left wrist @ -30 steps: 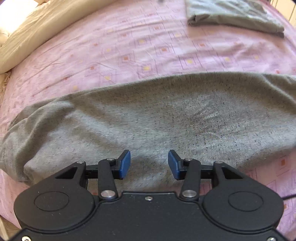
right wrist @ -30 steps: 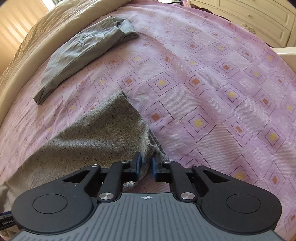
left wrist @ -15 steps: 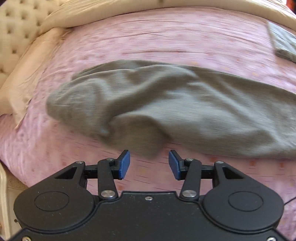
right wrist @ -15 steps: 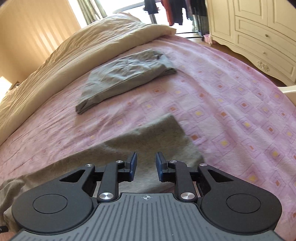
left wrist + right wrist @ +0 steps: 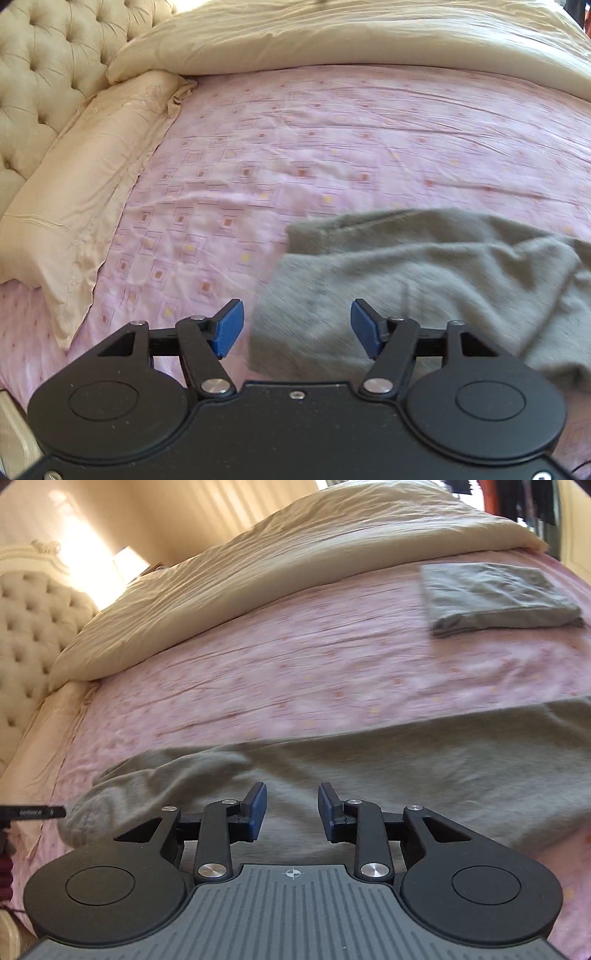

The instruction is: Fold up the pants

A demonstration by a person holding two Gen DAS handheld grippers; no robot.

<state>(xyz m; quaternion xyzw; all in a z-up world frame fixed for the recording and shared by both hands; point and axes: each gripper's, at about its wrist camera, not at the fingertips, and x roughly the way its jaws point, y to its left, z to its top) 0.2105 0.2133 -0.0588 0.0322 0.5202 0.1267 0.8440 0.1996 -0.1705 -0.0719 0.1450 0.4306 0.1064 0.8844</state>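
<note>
1. Left gripper (image 5: 297,326), black w/ blue ribbed pads (image 5: 229,328): jaws wide apart, nothing between them. It hangs over the near edge of the grey knit pants (image 5: 424,280).
2. Pants in the left wrist view: bunched heap from 6 to 3 o'clock, lying on the pink bedsheet w/ small square print (image 5: 295,147). One end is folded over at approx centre frame.
3. Right gripper (image 5: 291,810), black w/ grey ribbed body & dark-blue pads (image 5: 256,808): jaws parted w/ a moderate gap, gripping nothing. The grey fabric lies below the tips; contact can't be judged.
4. Pants in the right wrist view (image 5: 406,775): long band across the frame from 8 to 3 o'clock, rumpled end at 8.
5. Second, folded grey garment (image 5: 495,596) at 1–2 o'clock, well apart from the pants, flat on the sheet (image 5: 295,664).
6. Cream duvet (image 5: 295,554) rolled back along 11–1 o'clock; cream pillow (image 5: 85,192) at 9 o'clock in the left view, beside the tufted beige headboard (image 5: 48,74).
7. Writing: small white text on a black bar (image 5: 31,812) at 9 o'clock in the right view, too tiny to read. Crosshair mark (image 5: 293,873) on the right gripper body.
</note>
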